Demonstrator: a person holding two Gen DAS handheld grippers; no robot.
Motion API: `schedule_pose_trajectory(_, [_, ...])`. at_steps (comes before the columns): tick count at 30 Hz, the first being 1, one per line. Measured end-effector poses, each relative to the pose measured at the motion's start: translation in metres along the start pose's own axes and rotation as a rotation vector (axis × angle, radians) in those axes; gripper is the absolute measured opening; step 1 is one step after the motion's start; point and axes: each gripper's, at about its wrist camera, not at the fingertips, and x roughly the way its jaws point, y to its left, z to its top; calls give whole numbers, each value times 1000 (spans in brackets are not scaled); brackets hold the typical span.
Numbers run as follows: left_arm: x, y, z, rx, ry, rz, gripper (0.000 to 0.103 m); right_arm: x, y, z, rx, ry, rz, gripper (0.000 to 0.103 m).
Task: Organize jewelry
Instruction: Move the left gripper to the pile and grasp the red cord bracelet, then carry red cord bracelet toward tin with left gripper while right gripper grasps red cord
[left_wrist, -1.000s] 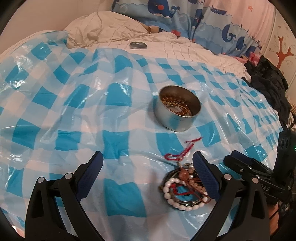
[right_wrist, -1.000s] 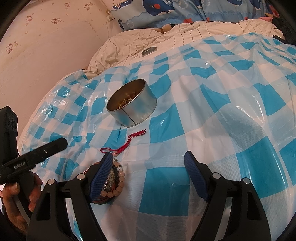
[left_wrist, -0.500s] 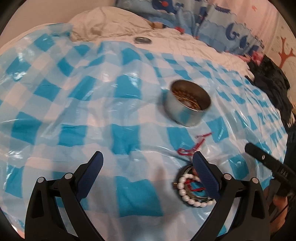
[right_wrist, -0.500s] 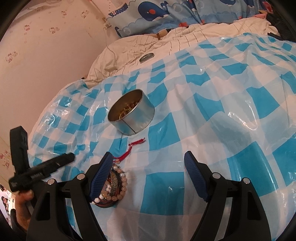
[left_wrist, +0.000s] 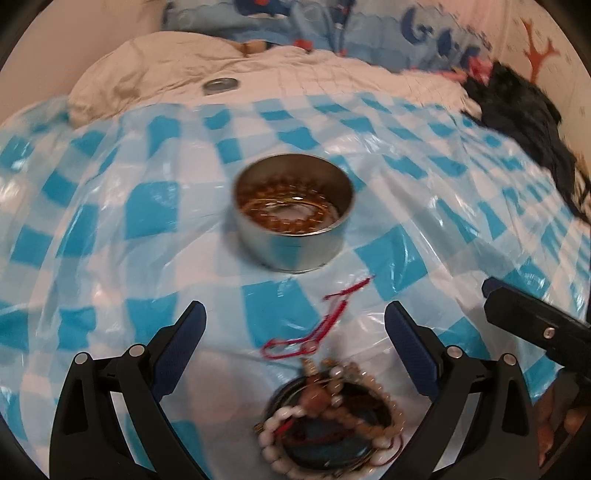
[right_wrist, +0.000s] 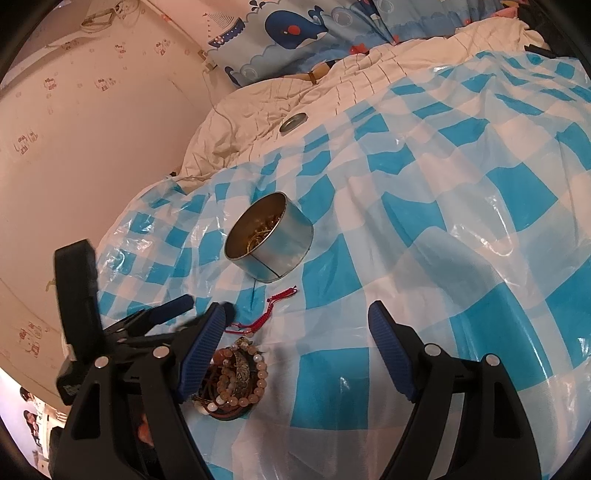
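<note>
Right now the left gripper (left_wrist: 295, 332) hangs with its jaws spread wide and empty above the pile of bracelets (left_wrist: 328, 421), which lies on the checked plastic sheet (left_wrist: 110, 221) with a red cord (left_wrist: 317, 325) trailing toward the open tin (left_wrist: 295, 218). Beads already sit in the tin, though blur hides which kind. The right gripper (right_wrist: 295, 339) is likewise spread, holding nothing, just beside the pile. This looks like the pick-up step: next, lower, pinch one bracelet cleanly, and lift it free of the tangle.
</note>
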Motion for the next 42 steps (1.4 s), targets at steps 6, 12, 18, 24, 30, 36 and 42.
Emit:
schedule_pose_trajectory(6, [41,-13,7,66,147,4,92,-2,-3,2,16,-4,21,77])
schedule_pose_trajectory(12, [41,-11,3,82,162,-45,31,-3,-2,4,16,-8,36,78])
schedule_pose_trajectory(18, [24,12,5,22,115,-75,3,-2,1,3,8,3,39,78])
schedule_pose_trajectory(24, [-12,55,5,-93,30,-128,3,9,24,-6,-96,68,71,78])
schedule_pose_trajectory(30, [-33,81,2,-151,-14,-160,3,28,51,-25,-220,157,87,78])
schedule_pose_trajectory(36, [-44,90,-2,-172,-34,-167,3,36,59,-32,-298,151,3,78])
schedule_pose_trajectory(42, [-46,90,-3,-182,-39,-180,3,62,56,-28,-260,184,32,77])
